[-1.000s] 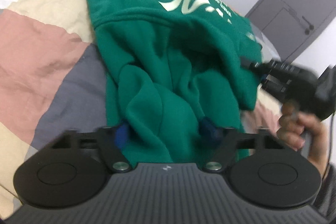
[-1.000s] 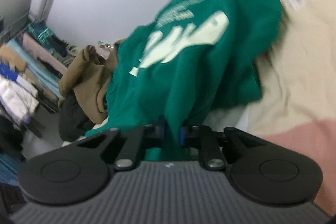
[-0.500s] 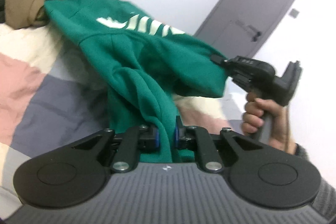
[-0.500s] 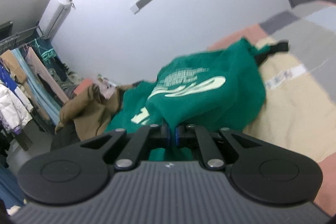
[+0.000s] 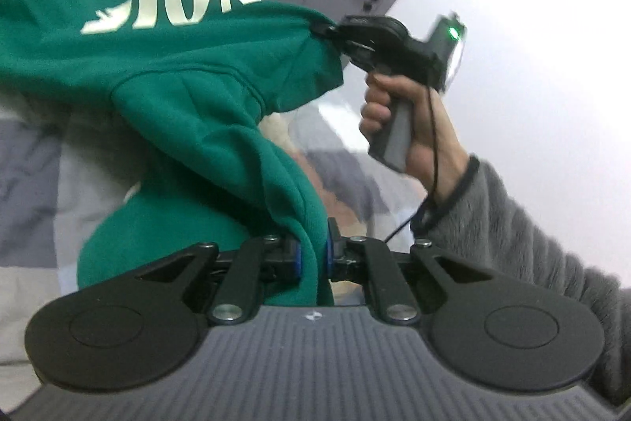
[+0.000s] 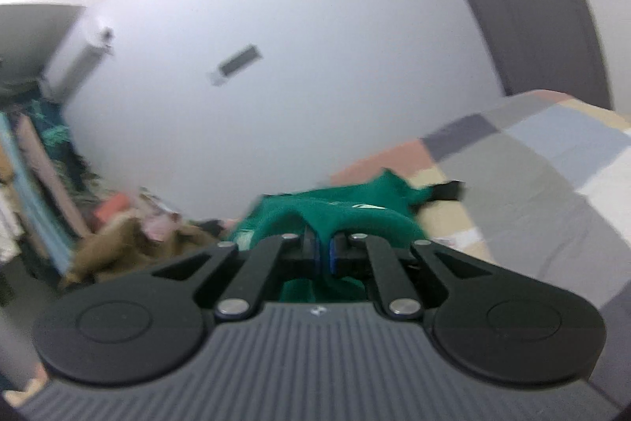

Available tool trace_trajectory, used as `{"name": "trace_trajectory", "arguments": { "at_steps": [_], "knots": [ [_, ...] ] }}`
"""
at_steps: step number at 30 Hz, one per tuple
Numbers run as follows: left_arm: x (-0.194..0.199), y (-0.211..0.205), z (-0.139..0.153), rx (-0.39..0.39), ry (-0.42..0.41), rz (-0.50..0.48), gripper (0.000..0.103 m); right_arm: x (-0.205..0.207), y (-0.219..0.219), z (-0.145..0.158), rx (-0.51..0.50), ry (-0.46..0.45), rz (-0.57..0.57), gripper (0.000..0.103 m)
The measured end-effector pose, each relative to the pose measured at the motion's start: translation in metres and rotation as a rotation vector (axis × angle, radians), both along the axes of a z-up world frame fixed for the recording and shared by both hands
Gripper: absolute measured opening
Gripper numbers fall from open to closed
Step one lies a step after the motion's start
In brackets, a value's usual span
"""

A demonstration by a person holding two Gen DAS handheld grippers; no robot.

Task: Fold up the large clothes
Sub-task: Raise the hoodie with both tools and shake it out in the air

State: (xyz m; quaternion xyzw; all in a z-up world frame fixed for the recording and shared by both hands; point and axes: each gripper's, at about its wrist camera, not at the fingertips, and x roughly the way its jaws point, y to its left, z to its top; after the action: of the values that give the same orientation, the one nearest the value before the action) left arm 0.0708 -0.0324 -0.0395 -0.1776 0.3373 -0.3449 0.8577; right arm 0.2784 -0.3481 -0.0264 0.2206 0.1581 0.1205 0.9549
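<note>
bright even indoor light, white wall (image 5: pixel 532 26) blown out on right, heavy fisheye bend at edges, right wrist view pretty motion-blurred, far clutter soft

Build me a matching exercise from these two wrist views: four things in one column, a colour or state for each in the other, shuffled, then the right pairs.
1. green hoodie
2. door
3. brown garment
4. right gripper

A. grey, closed
B. heaped at the bed's far end
C. lifted between two grippers
D. jaws shut on a hoodie edge

Pairs: 1-C, 2-A, 3-B, 4-D
</note>
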Motion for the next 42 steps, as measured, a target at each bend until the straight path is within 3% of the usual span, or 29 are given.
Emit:
{"name": "trace_trajectory", "arguments": {
  "at_steps": [4,8,10,11,12,13,16,17,18,22,27,34,38,42],
  "knots": [
    [0.014,-0.003,-0.014,0.036,0.048,0.004,0.013,0.035,-0.005,-0.046,-0.089,0.167,-0.056,0.007],
    [0.021,0.004,-0.014,0.029,0.079,0.021,0.016,0.061,-0.01,-0.082,-0.086,0.309,-0.072,0.01],
    [0.021,0.008,-0.011,0.02,0.092,0.032,0.036,0.065,-0.012,-0.086,-0.072,0.325,-0.073,0.01],
    [0.019,0.012,-0.008,0.01,0.091,0.039,0.057,0.065,-0.012,-0.086,-0.06,0.325,-0.077,0.011],
    [0.013,0.019,-0.004,-0.002,0.085,0.053,0.068,0.064,-0.011,-0.085,-0.051,0.33,-0.08,0.014],
    [0.01,0.022,-0.002,-0.015,0.076,0.065,0.069,0.062,-0.01,-0.083,-0.044,0.334,-0.082,0.017],
    [0.02,0.037,0.006,-0.064,0.087,0.109,0.073,0.049,-0.01,-0.074,-0.021,0.355,-0.085,0.057],
    [0.023,0.043,0.007,-0.077,0.094,0.132,0.076,0.044,-0.011,-0.072,-0.007,0.364,-0.083,0.075],
    [0.027,0.049,0.007,-0.083,0.104,0.152,0.077,0.035,-0.012,-0.069,0.009,0.368,-0.082,0.078],
    [0.06,0.074,-0.004,-0.098,0.198,0.265,0.077,0.005,-0.017,-0.067,0.114,0.395,-0.09,0.078],
    [0.105,0.105,-0.034,-0.204,0.322,0.392,0.078,-0.027,-0.011,-0.079,0.185,0.433,-0.072,0.08],
    [0.153,0.121,-0.072,-0.371,0.398,0.51,0.079,-0.015,0.011,-0.124,0.349,0.62,0.028,0.08],
    [0.176,0.124,-0.096,-0.472,0.44,0.534,0.079,0.0,0.023,-0.133,0.343,0.584,0.031,0.08],
    [0.187,0.122,-0.101,-0.55,0.404,0.485,0.079,0.017,0.026,-0.13,0.401,0.512,0.074,0.081]
  ]
}}
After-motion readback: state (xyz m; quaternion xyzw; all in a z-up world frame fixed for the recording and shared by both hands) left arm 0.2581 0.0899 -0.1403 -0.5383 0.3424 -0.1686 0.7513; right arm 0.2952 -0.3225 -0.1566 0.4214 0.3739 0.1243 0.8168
